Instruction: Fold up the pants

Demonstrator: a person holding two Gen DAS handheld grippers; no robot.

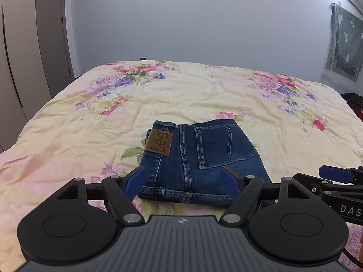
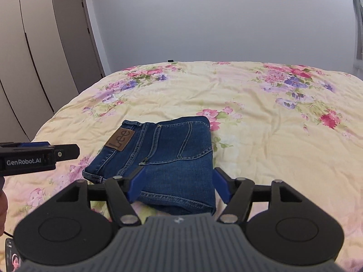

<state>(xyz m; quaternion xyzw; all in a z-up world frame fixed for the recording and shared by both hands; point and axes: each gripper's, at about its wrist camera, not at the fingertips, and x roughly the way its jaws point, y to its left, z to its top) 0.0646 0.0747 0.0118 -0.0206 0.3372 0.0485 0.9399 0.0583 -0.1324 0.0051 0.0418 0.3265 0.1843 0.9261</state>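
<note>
The blue jeans [image 1: 199, 158] lie folded into a compact rectangle on the bed, with the brown leather label [image 1: 160, 144] and a back pocket facing up. My left gripper [image 1: 182, 181] hovers over their near edge, open wide, its blue pads [image 1: 132, 182] apart with nothing between them. My right gripper [image 2: 179, 185] is open too and hangs above the near right part of the jeans [image 2: 163, 158], gripping nothing. Each wrist view catches the other tool at its edge: the right gripper [image 1: 335, 174] and the left gripper [image 2: 68, 153].
A yellow floral quilt [image 1: 204, 95] covers the whole bed. Wardrobe doors [image 2: 34, 56] and a grey door stand to the left, with a plain wall behind. A curtain [image 1: 344, 40] hangs at the right. Dark items [image 1: 354, 102] sit by the bed's right side, and a phone [image 2: 12, 256] shows at lower left.
</note>
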